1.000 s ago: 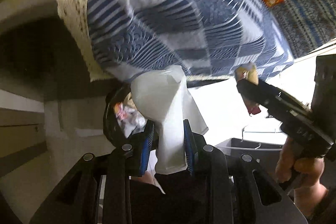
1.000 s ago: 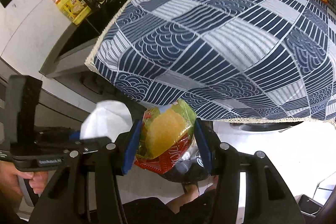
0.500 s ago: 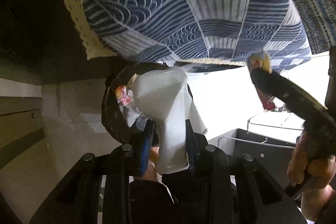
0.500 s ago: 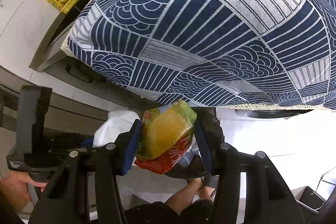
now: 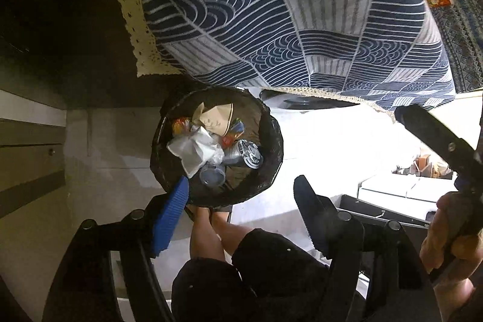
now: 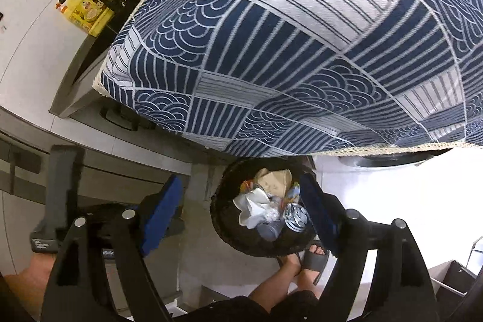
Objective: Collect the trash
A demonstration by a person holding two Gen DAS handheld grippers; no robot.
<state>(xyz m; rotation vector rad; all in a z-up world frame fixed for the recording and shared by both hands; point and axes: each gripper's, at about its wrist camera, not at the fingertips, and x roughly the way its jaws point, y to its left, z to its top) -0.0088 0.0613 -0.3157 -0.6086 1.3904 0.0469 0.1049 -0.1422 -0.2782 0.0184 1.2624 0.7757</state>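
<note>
A round black-lined trash bin (image 5: 271,138) stands on the floor below the table edge; it also shows in the right wrist view (image 6: 220,219). Inside lie a crumpled white paper (image 5: 193,148), a brown paper piece (image 5: 214,116), a can (image 5: 249,154) and coloured wrappers. My left gripper (image 5: 241,210) is open and empty above the bin's near rim. My right gripper (image 6: 241,210) is open and empty above the bin, with the white paper (image 6: 252,205) below it. The right gripper also shows at the right of the left wrist view (image 5: 434,135).
A table with a blue-and-white patterned cloth (image 6: 302,50) hangs over the bin. Grey cabinets (image 6: 90,147) and a counter with a yellow bottle (image 6: 86,12) are left. The person's legs and sandalled feet (image 6: 305,261) stand beside the bin. A dark box (image 5: 386,213) is right.
Both grippers opened over the bin. The white paper left the left gripper and the yellow-red wrapper left the right one; the white paper now lies in the bin.
</note>
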